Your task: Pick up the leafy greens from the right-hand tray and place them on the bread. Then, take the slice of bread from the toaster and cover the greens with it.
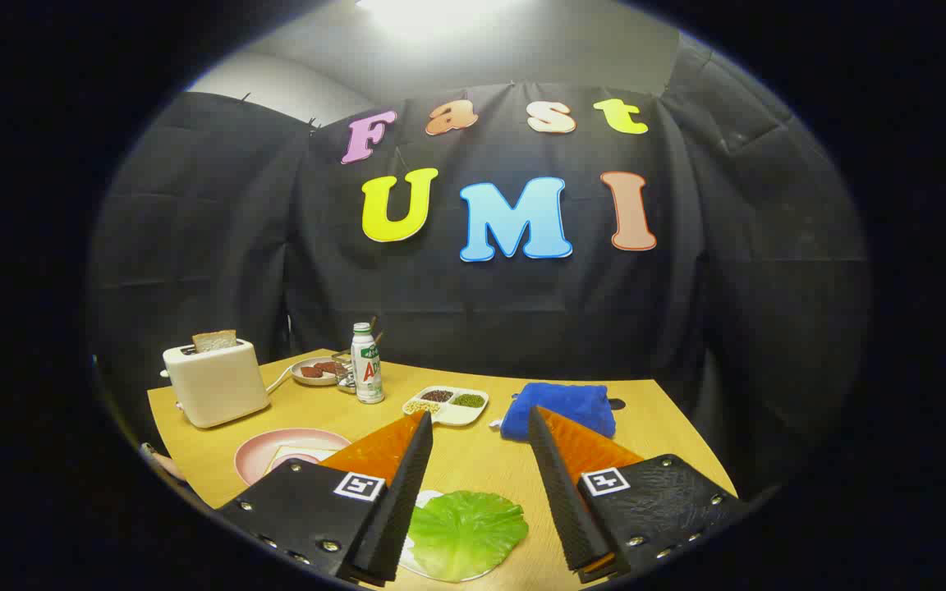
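Observation:
The leafy greens [465,532] lie on a white tray [428,498] low between my two fingers, near their bases. My gripper [479,423] is open, with nothing held, and hangs above the table. A pink plate [255,460] with a slice of bread [300,453] on it sits just left of the left finger, which hides part of it. Beyond the plate stands a cream toaster [216,382] with a bread slice [214,340] sticking up from its slot.
A white bottle [368,364] and a small plate of dark food [314,370] stand behind the toaster's right. A divided dish of grains [446,405] and a blue cloth [559,408] lie beyond the fingertips. The wooden table [670,427] ends close on the right.

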A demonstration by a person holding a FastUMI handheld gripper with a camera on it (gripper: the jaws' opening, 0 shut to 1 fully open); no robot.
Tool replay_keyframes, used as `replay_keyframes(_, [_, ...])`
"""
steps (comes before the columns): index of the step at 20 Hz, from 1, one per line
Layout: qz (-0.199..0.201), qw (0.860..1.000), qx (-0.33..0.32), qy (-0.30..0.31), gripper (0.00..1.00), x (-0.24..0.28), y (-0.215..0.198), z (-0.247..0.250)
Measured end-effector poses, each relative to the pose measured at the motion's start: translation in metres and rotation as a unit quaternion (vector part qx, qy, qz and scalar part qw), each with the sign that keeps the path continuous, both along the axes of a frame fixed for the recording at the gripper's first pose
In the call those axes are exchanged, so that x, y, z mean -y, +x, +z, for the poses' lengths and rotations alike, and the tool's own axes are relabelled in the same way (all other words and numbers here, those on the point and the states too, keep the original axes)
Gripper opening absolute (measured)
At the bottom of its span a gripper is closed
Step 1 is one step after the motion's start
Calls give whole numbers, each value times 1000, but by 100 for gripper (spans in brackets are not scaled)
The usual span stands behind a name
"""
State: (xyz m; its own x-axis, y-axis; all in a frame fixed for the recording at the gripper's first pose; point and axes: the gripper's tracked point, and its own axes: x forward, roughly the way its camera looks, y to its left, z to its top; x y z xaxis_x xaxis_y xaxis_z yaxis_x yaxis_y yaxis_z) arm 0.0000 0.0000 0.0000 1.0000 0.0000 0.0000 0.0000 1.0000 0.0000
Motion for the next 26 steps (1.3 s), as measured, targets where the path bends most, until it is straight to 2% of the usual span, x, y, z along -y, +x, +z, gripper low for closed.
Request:
replay_keyframes(14, [22, 992, -122, -11, 73, -32, 16, -88])
replay_keyframes(21, [12, 979, -203, -23, 73, -28, 18, -136])
replay_keyframes(26, [-9, 968, -251, -29, 73, -19, 16, -166])
